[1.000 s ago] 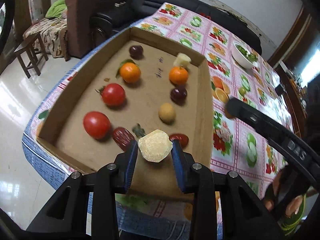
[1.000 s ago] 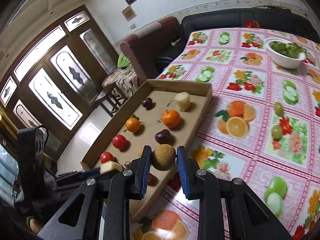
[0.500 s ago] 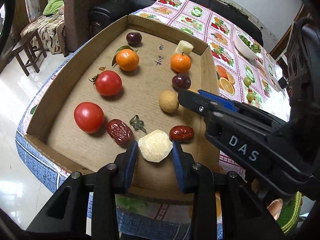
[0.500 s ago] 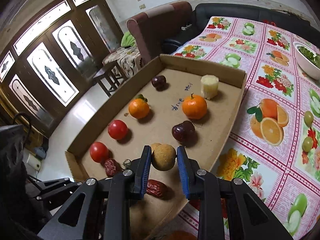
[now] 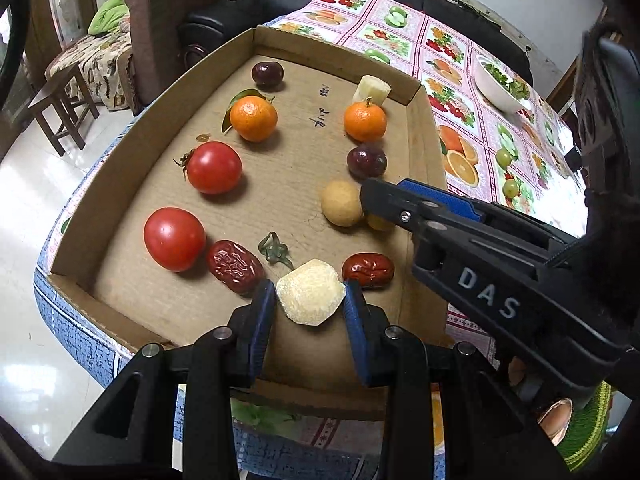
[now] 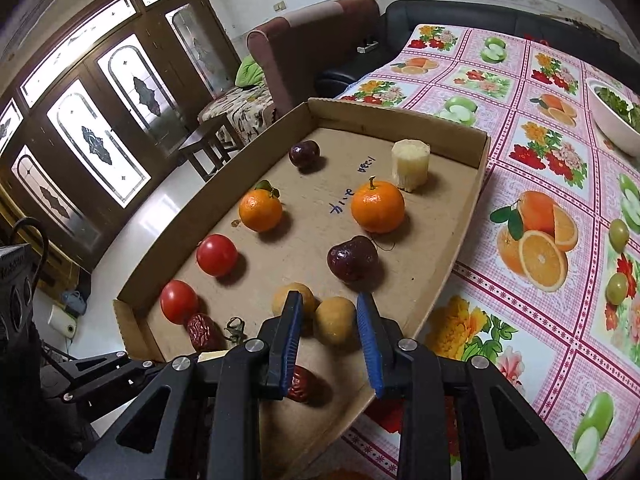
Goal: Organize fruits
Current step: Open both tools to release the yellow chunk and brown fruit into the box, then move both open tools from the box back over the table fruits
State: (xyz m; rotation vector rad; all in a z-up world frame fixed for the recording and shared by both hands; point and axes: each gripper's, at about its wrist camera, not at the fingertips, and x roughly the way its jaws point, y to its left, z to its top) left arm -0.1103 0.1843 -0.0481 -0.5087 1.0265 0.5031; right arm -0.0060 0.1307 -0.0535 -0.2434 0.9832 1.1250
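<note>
A shallow cardboard tray (image 5: 160, 120) (image 6: 472, 216) holds two tomatoes, two oranges, two dark plums, red dates and a pale sugarcane piece (image 6: 410, 164). My left gripper (image 5: 310, 308) is shut on a pale yellow sugarcane chunk (image 5: 311, 297) low over the tray's near end, between two red dates (image 5: 234, 266). My right gripper (image 6: 328, 336) is open, its pads apart around a tan round fruit (image 6: 335, 319) that rests on the tray beside a second tan fruit (image 6: 294, 296). In the left wrist view the right gripper (image 5: 384, 204) hides most of that fruit.
The table has a pink fruit-print cloth (image 6: 540, 152). A white bowl of greens (image 6: 616, 120) stands at the far right. Small green fruits (image 6: 618, 232) lie on the cloth. A sofa, an armchair (image 5: 160, 12) and a wooden stool (image 5: 60, 112) stand beyond the tray.
My right gripper has come down into the tray and opened, setting the tan fruit next to the other one. My left gripper has sunk a little lower with the sugarcane chunk.
</note>
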